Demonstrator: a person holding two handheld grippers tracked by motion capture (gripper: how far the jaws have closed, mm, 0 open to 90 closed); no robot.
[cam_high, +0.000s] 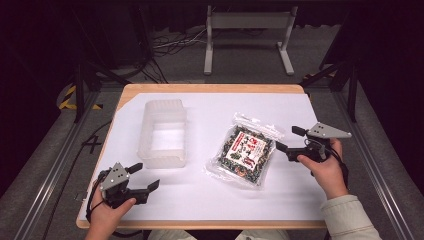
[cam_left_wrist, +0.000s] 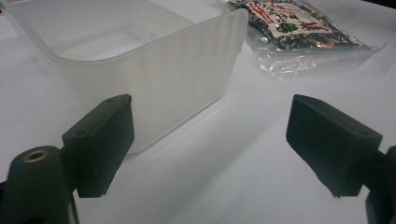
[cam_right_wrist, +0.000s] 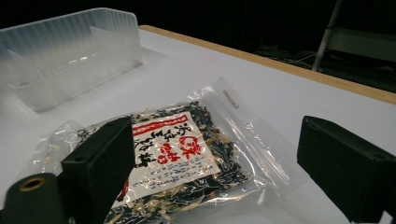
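While the clear packet (cam_high: 243, 150) is lying flat on the white table cover (cam_high: 210, 195), right of the empty plastic tub (cam_high: 163, 133), it is being approached by the right gripper (cam_high: 291, 138) with jaws wide and nothing held. Its thin edge should be taken squarely. The left gripper (cam_high: 144, 176), wide too, is being kept near the tub.

Clear bag (cam_right_wrist: 187, 158) bears a white label (cam_right_wrist: 170, 154); red characters, unreadable.

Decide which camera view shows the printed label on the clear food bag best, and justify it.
The right gripper view: the printed label is close, its red and black print distinct. The high view shows the label whole but tiny; the left gripper view catches it at a shallow angle.
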